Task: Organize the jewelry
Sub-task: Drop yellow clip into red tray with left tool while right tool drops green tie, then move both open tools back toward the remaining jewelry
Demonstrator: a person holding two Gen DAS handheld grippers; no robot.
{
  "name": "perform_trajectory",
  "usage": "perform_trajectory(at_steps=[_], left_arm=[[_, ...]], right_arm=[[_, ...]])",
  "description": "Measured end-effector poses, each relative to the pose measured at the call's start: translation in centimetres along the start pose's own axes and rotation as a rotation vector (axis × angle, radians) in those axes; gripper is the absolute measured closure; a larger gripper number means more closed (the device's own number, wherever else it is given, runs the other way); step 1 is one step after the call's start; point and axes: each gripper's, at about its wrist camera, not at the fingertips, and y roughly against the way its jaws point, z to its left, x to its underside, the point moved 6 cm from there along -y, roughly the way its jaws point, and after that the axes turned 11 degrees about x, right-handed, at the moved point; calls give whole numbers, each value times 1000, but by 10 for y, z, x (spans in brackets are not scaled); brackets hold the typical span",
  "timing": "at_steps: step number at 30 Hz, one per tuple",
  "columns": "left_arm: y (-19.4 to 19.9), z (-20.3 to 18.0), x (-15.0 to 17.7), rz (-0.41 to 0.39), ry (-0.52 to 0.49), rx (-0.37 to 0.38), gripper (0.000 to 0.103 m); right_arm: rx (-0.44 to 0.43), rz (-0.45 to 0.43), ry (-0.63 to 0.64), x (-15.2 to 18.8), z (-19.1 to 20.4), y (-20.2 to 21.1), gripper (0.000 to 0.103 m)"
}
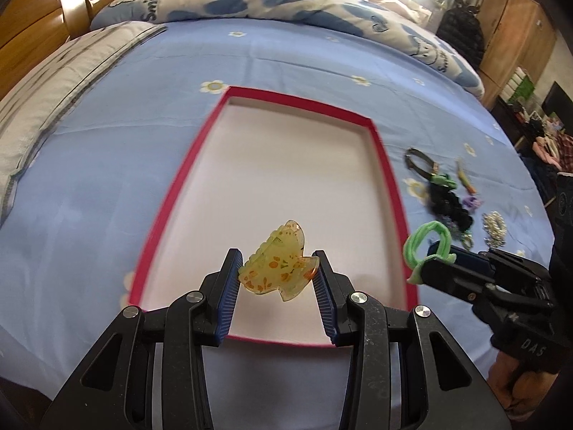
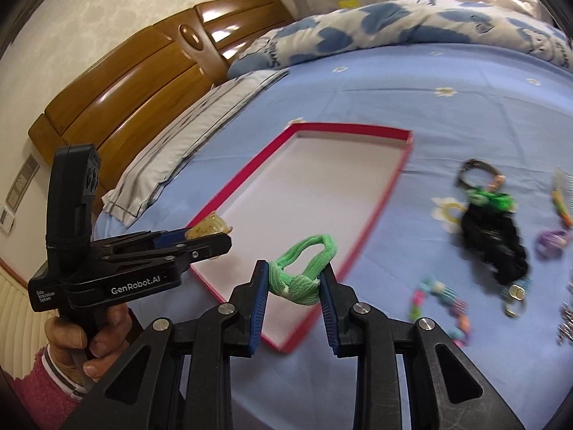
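My left gripper is shut on a yellow flowered hair claw and holds it above the near end of a red-rimmed white tray on the blue bed. My right gripper is shut on a green hair tie and holds it over the tray's right near edge. In the left wrist view the right gripper with the green tie shows at the right. In the right wrist view the left gripper with the claw shows at the left.
Loose accessories lie on the sheet right of the tray: a black scrunchie, a green tie, a dark bracelet, a purple tie, a beaded string. A pillow, quilt and wooden headboard stand beyond.
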Motion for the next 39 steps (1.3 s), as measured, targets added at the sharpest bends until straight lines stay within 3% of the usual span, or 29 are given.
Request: perform_trajectory(at_steps=[4,13,24,34,39], left_arm=[[-9,14,-3,29,-9,-44,65],[-32,33,6,108,23,-51,65],[-35,28,10,118,-44,-117,64],[-36,27,7,130,-23,-117,55],[-26,28,6,103,11,-102,40]], right_arm=[[-14,44,26,-3,12,-24,75],[-20,158,90,4,25,-59,72],[-37,182,119,4,29,-66,66],[-38,167,110,3,25,-60,60],[-42,143,83,5,16,-43,59]])
